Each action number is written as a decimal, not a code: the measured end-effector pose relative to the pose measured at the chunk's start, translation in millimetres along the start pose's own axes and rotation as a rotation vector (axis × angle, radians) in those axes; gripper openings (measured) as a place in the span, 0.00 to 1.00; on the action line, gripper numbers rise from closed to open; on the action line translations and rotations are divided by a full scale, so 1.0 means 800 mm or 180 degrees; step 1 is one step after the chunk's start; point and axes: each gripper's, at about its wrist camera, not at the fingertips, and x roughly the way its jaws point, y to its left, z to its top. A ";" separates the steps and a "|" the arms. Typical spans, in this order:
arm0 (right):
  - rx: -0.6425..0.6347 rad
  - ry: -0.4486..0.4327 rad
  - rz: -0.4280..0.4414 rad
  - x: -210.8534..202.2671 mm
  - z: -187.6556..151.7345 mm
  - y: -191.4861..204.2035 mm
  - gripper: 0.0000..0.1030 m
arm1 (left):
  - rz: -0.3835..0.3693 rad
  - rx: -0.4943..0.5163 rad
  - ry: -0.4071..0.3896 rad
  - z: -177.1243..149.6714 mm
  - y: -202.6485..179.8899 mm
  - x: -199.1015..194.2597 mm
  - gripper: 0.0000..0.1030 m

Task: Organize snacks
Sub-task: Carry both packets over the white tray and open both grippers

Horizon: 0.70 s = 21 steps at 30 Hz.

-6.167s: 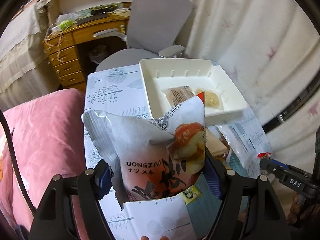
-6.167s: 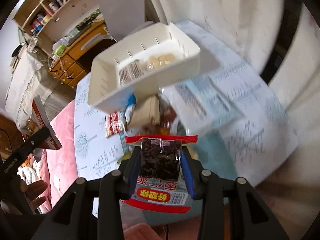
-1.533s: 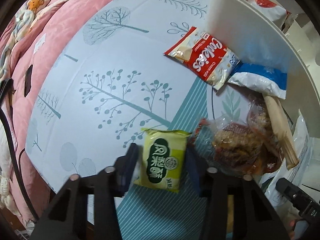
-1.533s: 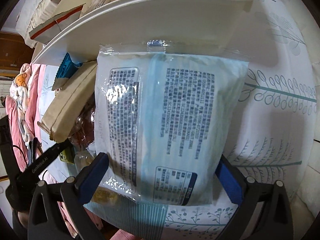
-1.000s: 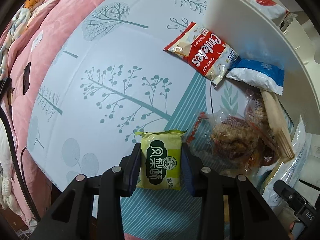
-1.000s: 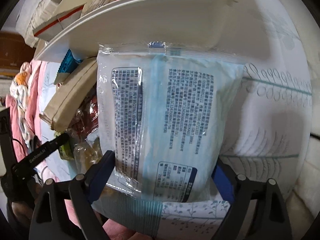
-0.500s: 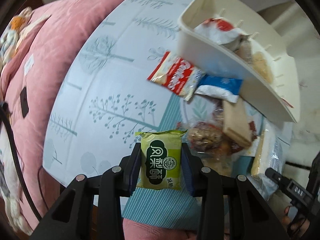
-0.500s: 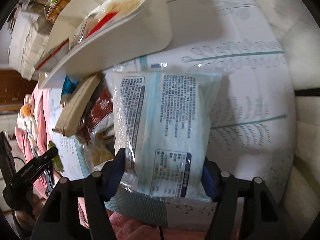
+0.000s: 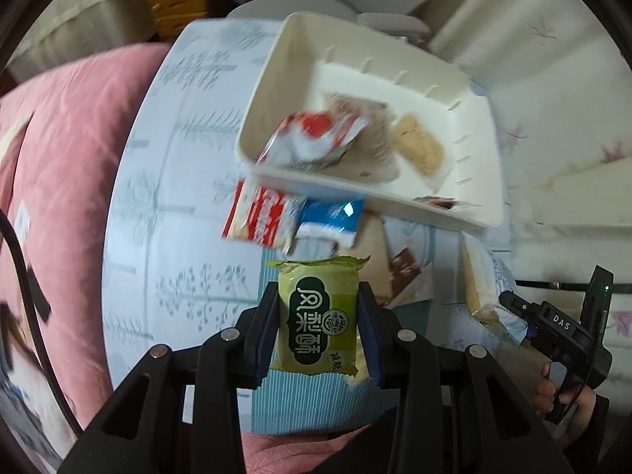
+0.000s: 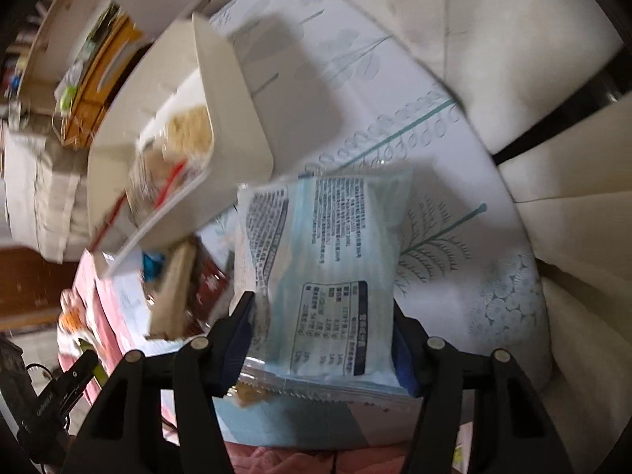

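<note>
While I look down my left camera, my left gripper (image 9: 319, 330) is clenched on a small green snack packet (image 9: 318, 318): olive-green foil, a dark label with pale characters, crimped top edge, held upright with both pads pressed on its sides, above the near edge of the table (image 9: 166, 205). That table wears a pale blue cloth printed with trees; to its left lies a pink blanket (image 9: 59, 181), so the table's left rim is the boundary there, and the wide left part of the cloth is bare.

Moving right, I count two packets lying just under the tray's near wall: one red-and-white cookie packet (image 9: 262, 217) and one blue-and-white packet (image 9: 330, 219) touching it. Beyond my green packet a tan wrapped bar (image 9: 377, 252) and a brown wrapper sit in a blurred heap. One cream tray (image 9: 276, 79) stands farther back; inside I make out one red-and-white bag (image 9: 312, 140), a pale wrapper behind it and one tan biscuit (image 9: 420, 150), with the far half of its floor free.

At the far right of that view my right gripper (image 10: 324, 345) shows with a hand (image 9: 561, 395) on its handle. Its jaws have just been closing and now grasp one large pale blue packet (image 10: 328, 268) with dense printed text, pads against both sides, raised just right of the tray (image 10: 233, 91). Right of it the cloth runs open to the table edge, with cream curtains (image 10: 513, 59) beyond.
</note>
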 end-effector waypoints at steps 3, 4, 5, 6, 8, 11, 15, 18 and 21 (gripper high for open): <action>0.0056 -0.0128 -0.0001 -0.021 0.001 0.001 0.58 | -0.0059 0.0185 -0.0009 0.021 -0.014 -0.012 0.35; 0.0084 -0.0161 -0.0023 -0.027 0.001 0.002 0.58 | -0.0082 0.0233 -0.0014 0.027 -0.018 -0.015 0.35; 0.0110 -0.0186 -0.0034 -0.031 0.000 0.003 0.57 | -0.0116 0.0302 -0.0028 0.034 -0.025 -0.020 0.35; 0.0135 -0.0212 -0.0043 -0.038 0.000 0.004 0.57 | -0.0135 0.0365 -0.0041 0.041 -0.032 -0.024 0.35; 0.0175 -0.0243 -0.0067 -0.047 -0.001 0.005 0.57 | -0.0164 0.0472 -0.0064 0.053 -0.042 -0.029 0.35; 0.0239 -0.0345 -0.0100 -0.067 -0.003 0.005 0.57 | -0.0209 0.0591 -0.0080 0.067 -0.054 -0.033 0.35; 0.0253 -0.0549 -0.0082 -0.096 -0.002 0.006 0.57 | -0.0258 0.0723 -0.0110 0.086 -0.065 -0.034 0.35; 0.0133 -0.0809 -0.0078 -0.114 0.002 0.019 0.57 | -0.0318 0.0753 -0.0142 0.102 -0.068 -0.031 0.35; -0.0028 -0.1038 -0.0013 -0.122 0.007 0.036 0.57 | -0.0400 0.0739 -0.0206 0.115 -0.065 -0.028 0.35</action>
